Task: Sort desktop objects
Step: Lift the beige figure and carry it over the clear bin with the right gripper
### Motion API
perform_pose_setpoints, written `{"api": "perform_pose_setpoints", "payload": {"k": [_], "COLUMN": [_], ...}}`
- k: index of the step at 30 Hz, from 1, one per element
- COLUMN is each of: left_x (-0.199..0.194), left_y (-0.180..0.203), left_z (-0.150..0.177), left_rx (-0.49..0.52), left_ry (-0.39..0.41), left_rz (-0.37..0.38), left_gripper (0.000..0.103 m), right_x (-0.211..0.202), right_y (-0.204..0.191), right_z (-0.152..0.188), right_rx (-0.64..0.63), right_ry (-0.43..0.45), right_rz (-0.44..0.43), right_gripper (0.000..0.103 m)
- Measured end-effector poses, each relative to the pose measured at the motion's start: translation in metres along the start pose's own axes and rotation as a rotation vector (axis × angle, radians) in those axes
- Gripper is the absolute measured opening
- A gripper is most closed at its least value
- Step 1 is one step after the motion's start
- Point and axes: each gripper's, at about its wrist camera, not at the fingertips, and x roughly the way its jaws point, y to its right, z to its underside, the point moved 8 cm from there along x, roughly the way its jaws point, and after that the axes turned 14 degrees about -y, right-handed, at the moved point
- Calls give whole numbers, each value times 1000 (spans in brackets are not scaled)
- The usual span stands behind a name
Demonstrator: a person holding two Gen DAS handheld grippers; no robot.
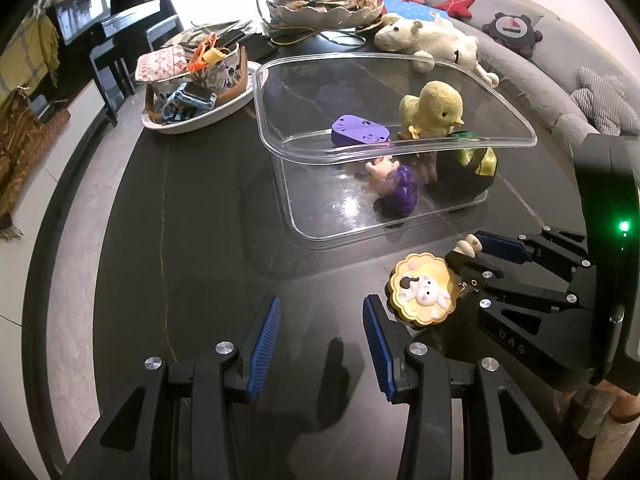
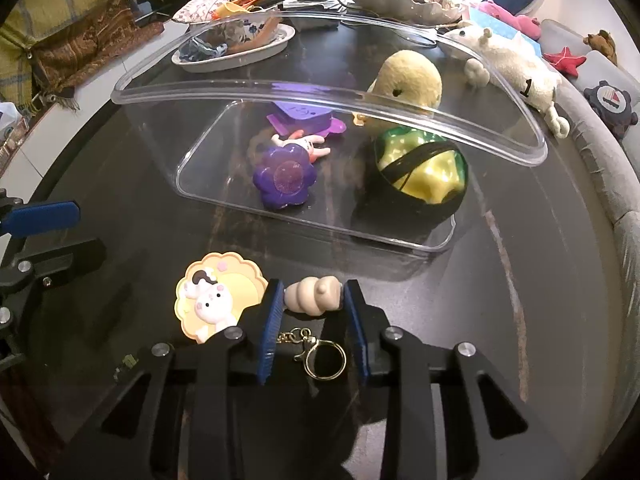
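On the dark table, just in front of the clear plastic bin [image 2: 248,92], my right gripper [image 2: 312,294] is shut on a small beige figurine [image 2: 314,299]. Its gold keyring [image 2: 325,357] lies between the fingers. A yellow cookie-shaped bunny charm [image 2: 218,296] rests against the gripper's left finger. My left gripper [image 1: 322,314] hovers open over bare table, nothing between its pads, with the bunny charm [image 1: 422,289] just to its right. The bin [image 1: 320,156] holds a yellow chick plush [image 1: 434,110], a purple flower toy [image 2: 285,179], a purple flat piece [image 1: 360,130] and a green-yellow ball [image 2: 422,176].
A white oval plate [image 1: 224,110] with a patterned cup and clutter stands left of the bin. A white plush sheep [image 1: 432,40] and a leaf-shaped bowl [image 1: 324,10] lie behind it. A grey sofa [image 1: 552,56] with soft toys curves around the table's right side.
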Motion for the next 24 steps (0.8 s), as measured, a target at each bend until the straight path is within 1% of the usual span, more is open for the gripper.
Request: {"api": "perform_pose_setpoints", "payload": {"k": [5, 10, 15, 17, 21, 24], "left_x": [-2, -4, -8, -9, -12, -13], "left_y": [0, 1, 3, 3, 4, 3], "left_z": [0, 0, 1, 2, 2, 2], "left_rx": [4, 2, 12, 15, 18, 17], "left_ry": [6, 11, 19, 20, 26, 30], "left_rz": [-1, 1, 5, 4, 5, 7], "left_gripper": [40, 40, 40, 40, 40, 40], "right_x": [-10, -39, -75, -90, -108, -118], "right_y": [0, 0, -3, -4, -5, -6], "right_z": [1, 5, 4, 0, -16, -34], "right_rx": [0, 10, 19, 20, 16, 19], "right_ry": [17, 75, 154, 190, 235, 266], "right_rz": [8, -8, -27, -22, -18, -11], "right_gripper": [28, 28, 28, 28, 28, 28]}}
